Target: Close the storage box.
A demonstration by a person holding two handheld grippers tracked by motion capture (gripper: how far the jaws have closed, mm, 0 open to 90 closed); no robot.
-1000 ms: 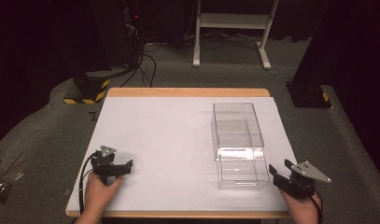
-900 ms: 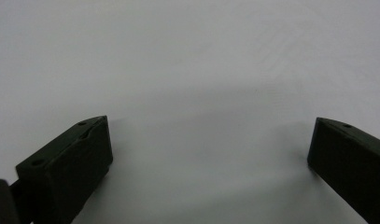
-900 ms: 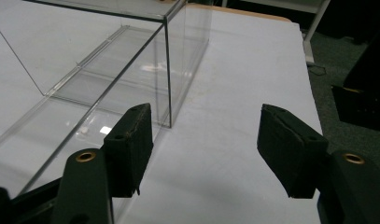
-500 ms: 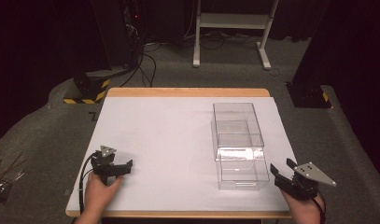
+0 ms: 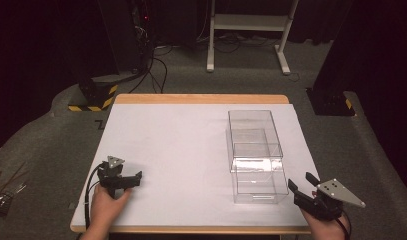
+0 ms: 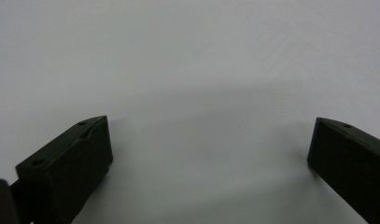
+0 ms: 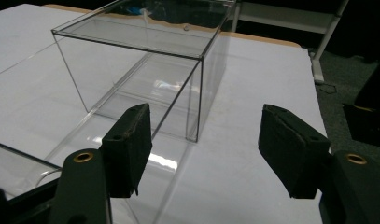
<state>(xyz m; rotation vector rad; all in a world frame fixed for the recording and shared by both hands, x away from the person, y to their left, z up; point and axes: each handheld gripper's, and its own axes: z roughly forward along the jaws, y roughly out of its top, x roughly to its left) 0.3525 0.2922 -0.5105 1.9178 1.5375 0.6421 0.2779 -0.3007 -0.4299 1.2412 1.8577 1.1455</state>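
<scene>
1. Clear plastic box point(image 5: 254, 155) on the right half of the table point(image 5: 181, 145), drawer pulled toward the near edge.
2. Probably light, stiff, slippery, crackable; best pinched on a wall edge.
3. Left gripper point(image 5: 122, 180) spread wide, empty.
4. Right gripper point(image 7: 204, 149) spread wide, empty, just beside the box.

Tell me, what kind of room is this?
Probably a lab or recording studio: a white-topped table among dark curtains, cables across the grey floor, and a person's hand-held left gripper beside a clear box.
</scene>
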